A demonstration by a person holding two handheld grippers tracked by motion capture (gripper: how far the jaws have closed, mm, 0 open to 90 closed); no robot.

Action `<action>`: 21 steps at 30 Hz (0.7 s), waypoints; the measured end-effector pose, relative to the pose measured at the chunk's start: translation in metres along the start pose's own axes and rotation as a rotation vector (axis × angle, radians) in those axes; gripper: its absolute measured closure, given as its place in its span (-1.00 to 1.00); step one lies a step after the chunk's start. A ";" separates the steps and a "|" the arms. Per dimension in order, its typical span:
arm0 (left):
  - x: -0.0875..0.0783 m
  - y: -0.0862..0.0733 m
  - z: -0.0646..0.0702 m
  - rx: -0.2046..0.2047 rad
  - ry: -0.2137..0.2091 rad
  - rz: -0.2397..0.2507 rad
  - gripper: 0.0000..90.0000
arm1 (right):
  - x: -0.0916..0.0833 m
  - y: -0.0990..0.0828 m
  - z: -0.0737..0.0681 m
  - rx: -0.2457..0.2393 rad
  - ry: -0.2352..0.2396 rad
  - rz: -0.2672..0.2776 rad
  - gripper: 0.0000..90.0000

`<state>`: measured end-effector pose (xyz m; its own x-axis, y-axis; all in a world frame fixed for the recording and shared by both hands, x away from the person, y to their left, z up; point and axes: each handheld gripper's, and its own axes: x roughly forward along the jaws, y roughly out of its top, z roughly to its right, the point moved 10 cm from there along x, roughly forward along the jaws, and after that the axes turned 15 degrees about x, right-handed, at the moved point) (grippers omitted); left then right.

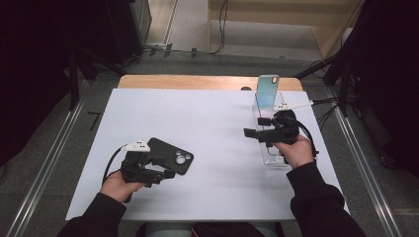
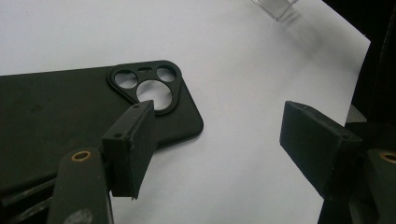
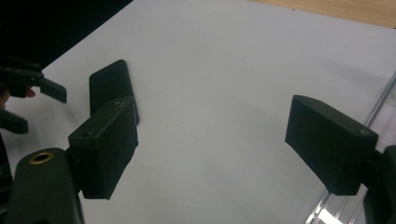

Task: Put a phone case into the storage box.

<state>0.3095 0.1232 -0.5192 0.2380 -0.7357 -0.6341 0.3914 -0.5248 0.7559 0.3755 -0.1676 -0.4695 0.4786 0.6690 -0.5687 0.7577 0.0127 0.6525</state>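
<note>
**Operator:** Left gripper (image 1: 165,167), item one on my list: I hold it near the desk's front-left part, jaws parted with nothing pressed between them. In the left gripper view one jaw overlaps the corner of the black phone case (image 2: 56,112); whether it touches I cannot tell.

**Checker:** And the case itself?

**Operator:** Black phone case, lying flat on the white sheet (image 1: 207,128), left of centre and towards the front edge, camera cut-outs turned to the middle of the desk. In the right gripper view it appears as a dark slab (image 3: 109,86) far off.

**Checker:** Right side?

**Operator:** Right gripper (image 1: 257,127), held above the sheet near the right edge, jaws apart and empty, pointing towards the centre.

**Checker:** Containers?

**Operator:** One clear plastic stand (image 1: 271,157), running along the right edge under and behind my right hand (image 1: 298,150). At its far end a phone case with a blue-green back (image 1: 267,90) stands upright, close to the far right corner. The near part of the stand is partly hidden by hand and gripper; what it holds there I cannot tell.

**Checker:** Anything in the way?

**Operator:** Between the two grippers lies bare white sheet. A strip of wooden desk (image 1: 197,81) shows at the far edge.
</note>
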 end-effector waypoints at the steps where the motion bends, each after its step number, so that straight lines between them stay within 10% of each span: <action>1: 0.000 0.000 0.000 0.000 -0.001 -0.001 -0.38 | 0.000 -0.003 -0.002 -0.007 0.004 -0.009 -0.65; 21: 0.000 0.000 -0.001 -0.006 -0.013 0.007 -0.38 | -0.008 -0.062 -0.026 -0.089 0.069 -0.089 -0.51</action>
<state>0.3109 0.1238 -0.5192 0.2287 -0.7450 -0.6267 0.3951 -0.5173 0.7591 0.3139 -0.1544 -0.4926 0.3773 0.7114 -0.5929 0.7523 0.1380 0.6442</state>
